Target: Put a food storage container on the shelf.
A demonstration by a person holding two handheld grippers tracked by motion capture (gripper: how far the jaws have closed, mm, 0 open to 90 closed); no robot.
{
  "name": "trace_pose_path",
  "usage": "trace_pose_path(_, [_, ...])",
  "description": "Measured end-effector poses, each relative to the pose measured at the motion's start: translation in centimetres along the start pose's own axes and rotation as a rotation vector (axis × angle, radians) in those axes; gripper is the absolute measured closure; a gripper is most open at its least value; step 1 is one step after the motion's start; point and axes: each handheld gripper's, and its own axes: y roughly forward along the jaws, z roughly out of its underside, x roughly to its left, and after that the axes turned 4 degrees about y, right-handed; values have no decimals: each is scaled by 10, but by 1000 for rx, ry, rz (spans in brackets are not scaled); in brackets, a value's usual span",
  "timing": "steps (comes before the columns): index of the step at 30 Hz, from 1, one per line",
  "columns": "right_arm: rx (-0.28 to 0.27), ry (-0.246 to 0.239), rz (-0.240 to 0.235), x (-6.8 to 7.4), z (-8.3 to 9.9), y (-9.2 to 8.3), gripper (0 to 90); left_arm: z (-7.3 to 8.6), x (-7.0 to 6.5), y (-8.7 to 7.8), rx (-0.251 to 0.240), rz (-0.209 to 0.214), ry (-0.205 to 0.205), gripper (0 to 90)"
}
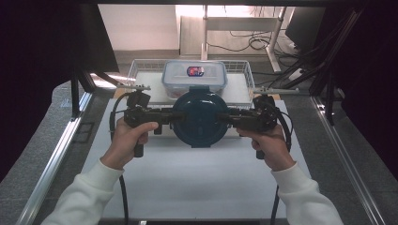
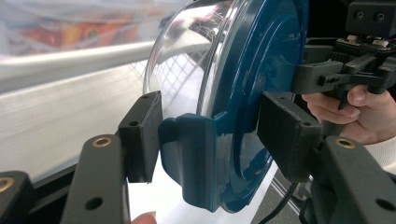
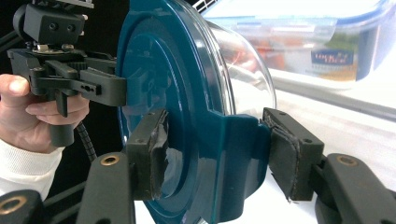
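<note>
Covering the bench (image 1: 187,183) is a white sheet, grey floor and cables at frame top. Left hand-held gripper (image 2: 205,140) and right hand-held gripper (image 3: 215,154) each clamp a side latch of the round teal-lidded glass bowl (image 1: 199,117), frame centre, lid facing up. Behind it a wire basket (image 1: 141,65) holds a clear lidded box (image 1: 195,75).

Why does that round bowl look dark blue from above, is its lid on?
Yes, on. The blue lid covers the glass bowl, its side tabs folded down over the rim where both grippers pinch it.
</note>
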Motion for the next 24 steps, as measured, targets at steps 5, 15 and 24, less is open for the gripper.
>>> trace_pose_path(5, [-6,-9,3,3,-13,0,427,-13,2,-4,-6,4,6,414])
trace_pose_path(15, [-19,-25,4,10,-42,1,429,-41,4,-15,-19,2,27,414])
trace_pose_path(24, [-43,-14,1,7,-62,5,432,-65,13,-16,-20,11,10,412])
